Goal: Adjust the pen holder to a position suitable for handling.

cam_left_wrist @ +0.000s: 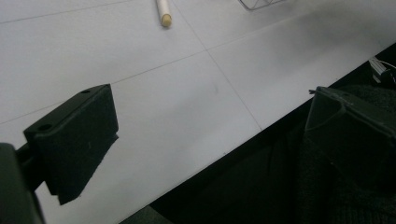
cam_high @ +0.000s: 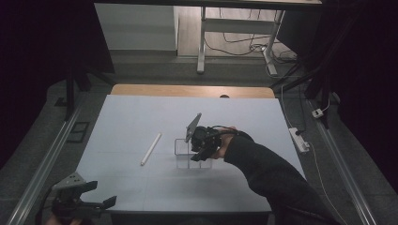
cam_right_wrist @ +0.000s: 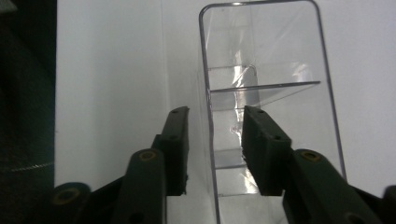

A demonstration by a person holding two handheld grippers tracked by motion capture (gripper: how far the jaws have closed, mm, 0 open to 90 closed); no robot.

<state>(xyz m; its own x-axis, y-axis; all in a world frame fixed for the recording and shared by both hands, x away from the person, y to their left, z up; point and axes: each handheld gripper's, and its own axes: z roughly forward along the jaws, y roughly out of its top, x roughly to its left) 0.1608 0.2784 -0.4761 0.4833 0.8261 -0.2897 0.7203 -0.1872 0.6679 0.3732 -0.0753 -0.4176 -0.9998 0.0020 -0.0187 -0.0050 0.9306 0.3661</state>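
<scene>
A clear plastic box [cam_high: 184, 149] with inner dividers stands near the middle of the white table top [cam_high: 131, 117]. My right gripper [cam_high: 201, 154] is at the box's right end. In the right gripper view the gripper [cam_right_wrist: 215, 126] is open, its jaws astride one thin side wall of the box [cam_right_wrist: 280, 60], one jaw outside and one inside. A white stick [cam_high: 151, 148] lies flat to the left of the box, and its tan end [cam_left_wrist: 164, 13] shows in the left gripper view. My left gripper [cam_high: 104, 192] hangs open at the table's front left corner, holding nothing [cam_left_wrist: 210, 140].
A dark sleeve [cam_high: 277, 178] reaches in from the bottom right. A wooden strip [cam_high: 192, 90] shows beyond the far edge of the table top. On the floor lie a white power strip [cam_high: 299, 139] at the right and cables near a desk frame [cam_high: 202, 47] behind.
</scene>
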